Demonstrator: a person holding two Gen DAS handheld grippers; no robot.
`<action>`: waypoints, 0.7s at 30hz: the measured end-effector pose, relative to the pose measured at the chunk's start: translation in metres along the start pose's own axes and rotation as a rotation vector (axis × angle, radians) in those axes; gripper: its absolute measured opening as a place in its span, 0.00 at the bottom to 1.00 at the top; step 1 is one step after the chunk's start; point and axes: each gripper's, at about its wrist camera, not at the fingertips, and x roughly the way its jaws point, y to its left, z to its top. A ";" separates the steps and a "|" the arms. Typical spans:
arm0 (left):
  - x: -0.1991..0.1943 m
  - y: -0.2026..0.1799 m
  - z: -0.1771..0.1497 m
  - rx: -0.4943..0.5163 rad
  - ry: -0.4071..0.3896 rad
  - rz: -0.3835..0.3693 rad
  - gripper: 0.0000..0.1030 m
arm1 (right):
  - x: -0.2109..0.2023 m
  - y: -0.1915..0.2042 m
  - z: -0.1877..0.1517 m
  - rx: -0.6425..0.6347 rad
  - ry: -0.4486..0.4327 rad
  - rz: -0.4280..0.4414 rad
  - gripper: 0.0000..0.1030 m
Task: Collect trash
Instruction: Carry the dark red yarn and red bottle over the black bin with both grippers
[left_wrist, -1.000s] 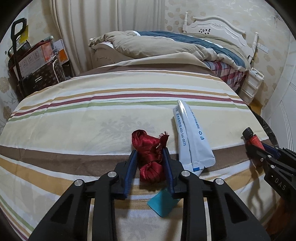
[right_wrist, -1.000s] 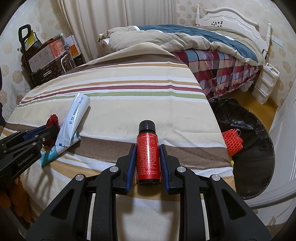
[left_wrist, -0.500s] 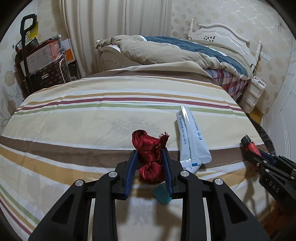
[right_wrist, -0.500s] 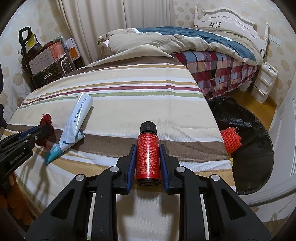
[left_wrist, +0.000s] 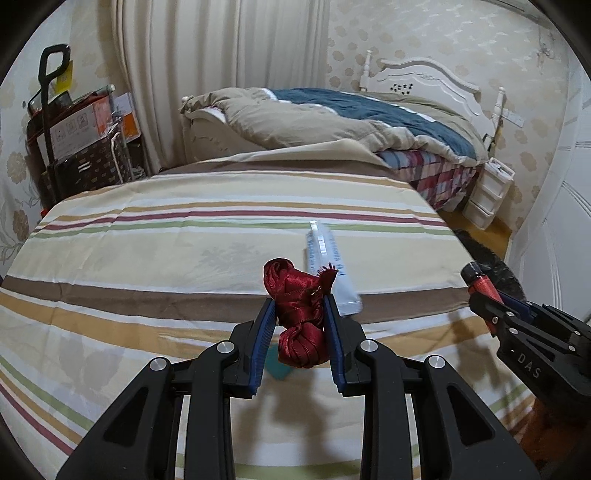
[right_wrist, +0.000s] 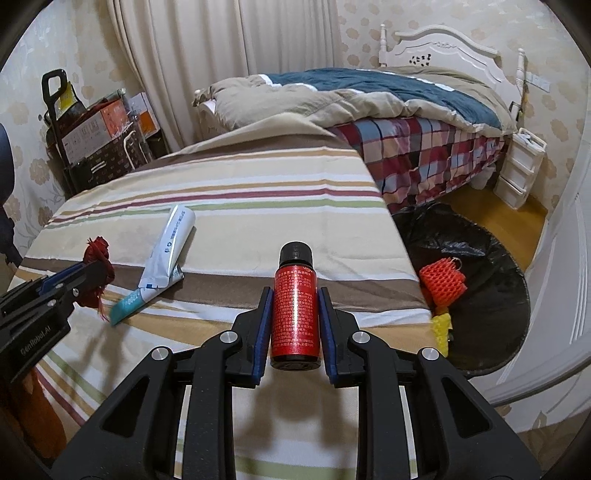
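Note:
My left gripper (left_wrist: 299, 314) is shut on a crumpled red ribbon (left_wrist: 300, 314) and holds it above the striped cloth (left_wrist: 147, 258). My right gripper (right_wrist: 294, 306) is shut on a small red bottle (right_wrist: 294, 314) with a black cap, held above the cloth. A white pouch (right_wrist: 170, 251) lies on the cloth with a teal wrapper (right_wrist: 125, 304) at its near end; the pouch also shows in the left wrist view (left_wrist: 328, 262). A black trash bag (right_wrist: 480, 277) lies open on the floor to the right, holding red foam netting (right_wrist: 441, 280) and a yellow piece (right_wrist: 441, 326).
A bed (right_wrist: 388, 96) with a rumpled duvet stands behind the striped surface. A cart with boxes (right_wrist: 92, 144) is at the back left. A white drawer unit (right_wrist: 521, 166) stands at the right by the wall. A white door (right_wrist: 561, 258) is on the far right.
Both grippers have risen and pulled back from the cloth, each keeping its hold. The pouch and teal wrapper lie where they were.

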 end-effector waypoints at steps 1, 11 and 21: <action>-0.002 -0.004 0.001 0.006 -0.005 -0.007 0.28 | -0.002 -0.001 0.000 0.003 -0.004 -0.001 0.23; -0.006 -0.046 0.009 0.066 -0.037 -0.064 0.28 | -0.028 -0.029 0.001 0.051 -0.057 -0.039 0.23; -0.003 -0.093 0.016 0.127 -0.053 -0.120 0.28 | -0.046 -0.074 0.006 0.114 -0.106 -0.103 0.23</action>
